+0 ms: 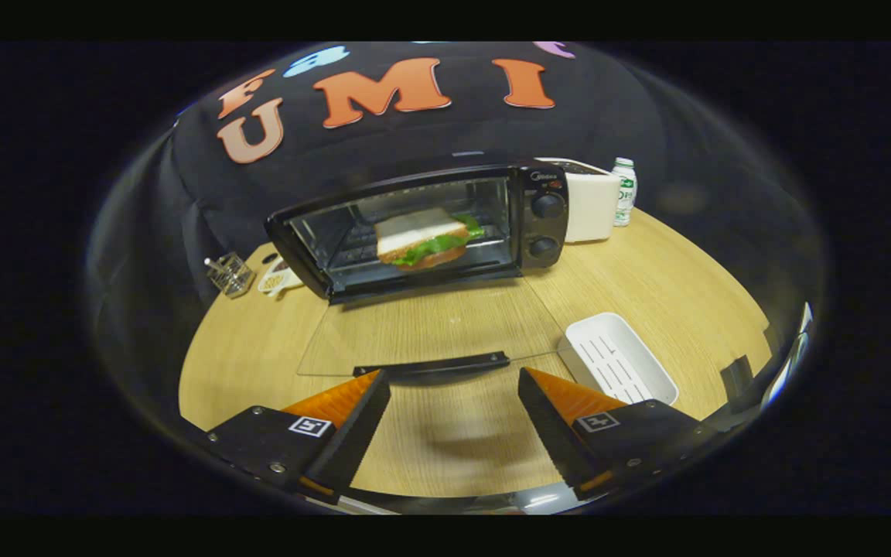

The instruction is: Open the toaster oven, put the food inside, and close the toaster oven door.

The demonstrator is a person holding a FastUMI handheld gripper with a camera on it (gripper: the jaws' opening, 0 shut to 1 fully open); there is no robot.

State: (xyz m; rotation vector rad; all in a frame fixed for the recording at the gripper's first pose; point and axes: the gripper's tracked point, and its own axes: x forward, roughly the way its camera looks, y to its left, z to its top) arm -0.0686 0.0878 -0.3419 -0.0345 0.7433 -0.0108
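Sandwich (pixel 424 238) already placed inside toaster oven (pixel 430 228); glass door (pixel 430 329) still folded down flat. Tongs (pixel 453 387) spread wide, nothing held, just behind door handle (pixel 431 363). Closing remains.

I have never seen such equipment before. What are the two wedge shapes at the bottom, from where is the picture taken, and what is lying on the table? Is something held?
The two wedges are the fingers of a handheld gripper, a tool a person carries. The camera rides on that tool and looks forward along the fingers, which is why the picture is round and bent. The fingers stand apart and hold nothing.

Just ahead of them is the handle of the toaster oven door, a glass door folded down flat over the wooden table. Beyond it stands the toaster oven with a sandwich already inside. So only closing the door seems left.

Near the right finger lies a white tray. Behind the oven stand a white box and a small bottle; to its left is a small clear holder.
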